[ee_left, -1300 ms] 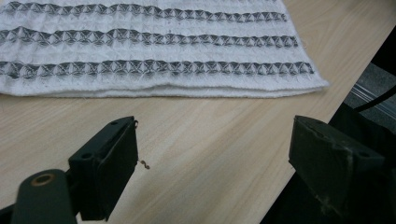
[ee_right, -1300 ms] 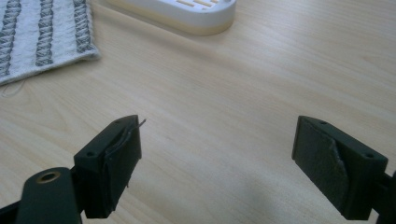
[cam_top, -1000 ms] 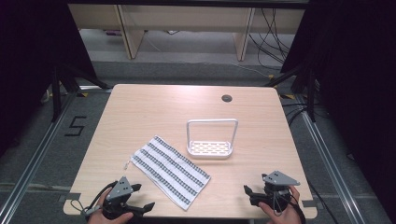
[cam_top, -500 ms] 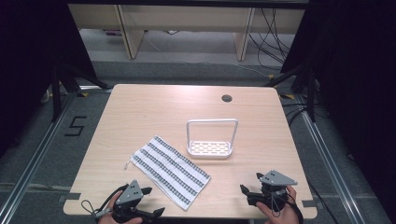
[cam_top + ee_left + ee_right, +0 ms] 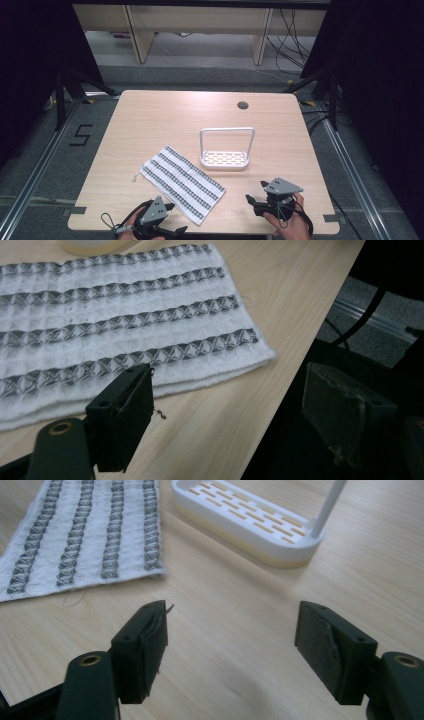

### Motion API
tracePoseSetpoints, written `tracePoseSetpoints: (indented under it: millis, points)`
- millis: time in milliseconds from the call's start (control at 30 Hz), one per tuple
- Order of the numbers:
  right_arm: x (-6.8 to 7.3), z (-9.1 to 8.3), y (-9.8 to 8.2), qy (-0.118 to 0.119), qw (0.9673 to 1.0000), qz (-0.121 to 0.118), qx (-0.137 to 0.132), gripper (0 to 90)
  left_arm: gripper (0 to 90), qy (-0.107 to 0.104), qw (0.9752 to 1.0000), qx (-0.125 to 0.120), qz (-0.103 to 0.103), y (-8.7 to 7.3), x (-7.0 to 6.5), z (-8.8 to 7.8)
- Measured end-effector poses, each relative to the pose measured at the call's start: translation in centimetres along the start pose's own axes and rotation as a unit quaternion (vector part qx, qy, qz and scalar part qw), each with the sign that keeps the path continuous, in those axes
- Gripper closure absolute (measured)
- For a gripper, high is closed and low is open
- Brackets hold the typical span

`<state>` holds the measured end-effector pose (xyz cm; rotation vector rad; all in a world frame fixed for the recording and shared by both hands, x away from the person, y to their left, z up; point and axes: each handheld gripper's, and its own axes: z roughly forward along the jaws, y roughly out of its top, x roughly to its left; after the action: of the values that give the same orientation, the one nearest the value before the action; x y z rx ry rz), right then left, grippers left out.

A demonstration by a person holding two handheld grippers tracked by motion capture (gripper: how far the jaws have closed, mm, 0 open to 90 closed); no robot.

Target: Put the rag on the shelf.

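Nothing is gripped yet: your left tool [image 5: 172,233] gapes empty just short of the striped cloth's [image 5: 181,182] near corner. Your right tool [image 5: 252,202], jaws just narrowing on nothing, faces it too. The grasp and all handling remain.

You're in a lab recording bay, black curtains [image 5: 30,60], floor rails [image 5: 35,180], loose cables [image 5: 292,35], lone wooden table [image 5: 165,115].

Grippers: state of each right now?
Left tool: open, empty, jaws astride the table edge by the towel.
Right tool: open, empty; jaws have just been closing.
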<state>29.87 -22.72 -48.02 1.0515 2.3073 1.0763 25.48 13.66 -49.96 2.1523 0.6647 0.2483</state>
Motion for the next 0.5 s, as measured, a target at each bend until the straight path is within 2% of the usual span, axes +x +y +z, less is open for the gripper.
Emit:
tracePoseSetpoints:
  millis: [33,133,200,233,267,300,333,367,400,433,467,500]
  points:
    - [0.1,0.3,0.1,-0.003,1.0,-0.006,0.0,32.2,19.9,-0.005,1.0,0.0,0.005,0.2,-0.2,0.3]
    - [0.3,0.8,0.4,0.011,0.9998,-0.014,0.005,33.3,21.9,-0.007,0.9997,0.013,0.021,0.6,-0.8,0.9]
    - [0.5,1.1,0.7,0.02,0.9996,-0.017,0.003,34.6,22.7,-0.008,0.9998,0.008,0.019,0.9,-1.3,1.3]
    - [0.8,1.3,0.9,0.024,0.9996,-0.016,0.001,34.9,24.0,-0.009,0.9992,0.016,0.037,1.1,-1.2,1.4]
    - [0.9,1.5,1.1,0.028,0.9995,-0.017,0.001,35.4,25.1,-0.013,0.9994,0.012,0.031,1.2,-1.5,1.7]
    - [0.9,1.8,1.3,0.033,0.999,-0.029,0.0,36.0,26.1,-0.015,0.9995,0.011,0.026,1.2,-1.7,2.0]
    - [1.1,1.9,1.4,0.034,0.999,-0.029,0.003,36.5,27.3,-0.014,0.9989,0.023,0.039,1.4,-1.6,2.0]
    - [1.1,2.1,1.6,0.036,0.9989,-0.031,0.005,36.9,28.4,-0.017,0.9986,0.023,0.044,1.5,-1.6,2.2]
    - [1.3,2.6,1.8,0.041,0.9985,-0.035,0.004,37.1,31.0,-0.016,0.9991,0.019,0.035,1.5,-1.8,2.4]
    - [1.3,2.6,1.8,0.041,0.9985,-0.035,0.004,37.1,31.0,-0.019,0.9984,0.026,0.047,1.6,-1.7,2.4]
    - [1.4,2.7,1.9,0.042,0.9985,-0.035,0.005,37.1,32.1,-0.016,0.9987,0.027,0.04,1.6,-1.8,2.5]
    - [1.5,2.9,2.0,0.045,0.9982,-0.039,0.007,37.1,33.6,-0.017,0.9987,0.02,0.044,1.7,-1.9,2.7]
